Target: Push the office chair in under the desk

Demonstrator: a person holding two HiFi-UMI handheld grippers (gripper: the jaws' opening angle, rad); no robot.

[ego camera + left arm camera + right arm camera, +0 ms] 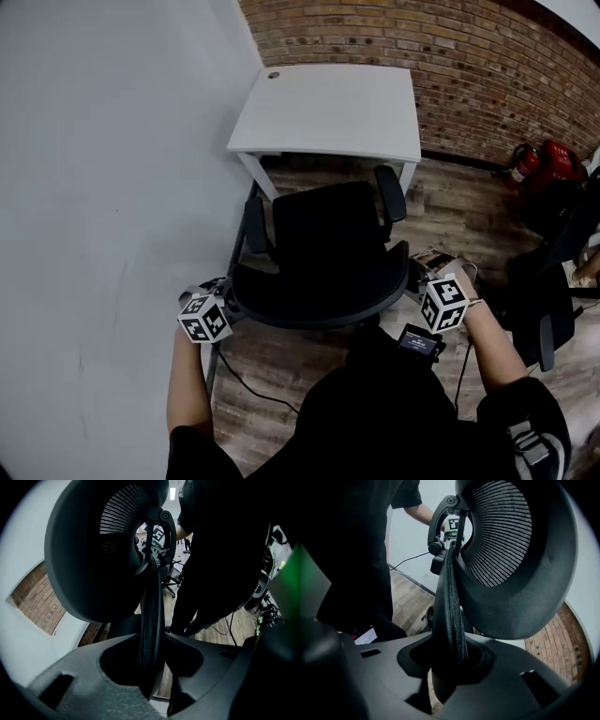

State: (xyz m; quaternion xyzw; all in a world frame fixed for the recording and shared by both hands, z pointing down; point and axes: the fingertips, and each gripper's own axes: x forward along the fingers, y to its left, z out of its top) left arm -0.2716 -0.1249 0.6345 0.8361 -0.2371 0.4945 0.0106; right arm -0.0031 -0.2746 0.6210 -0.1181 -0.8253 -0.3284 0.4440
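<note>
Two grippers are holding the office chair in front of the desk.
The left gripper is pressing its jaws narrowly on the edge of the chair back, at 9 o'clock of the office chair. The right gripper is clamping the opposite edge in the same way, at 3 o'clock. The chair is standing on the wooden floor with the white desk at its 12 o'clock, and its armrests are near the desk's front edge.

A black short-sleeved top is worn. Dark grey moulded jaw bodies are noted on the left gripper and right gripper. Each is fitted with a white cube bearing black square markers.
</note>
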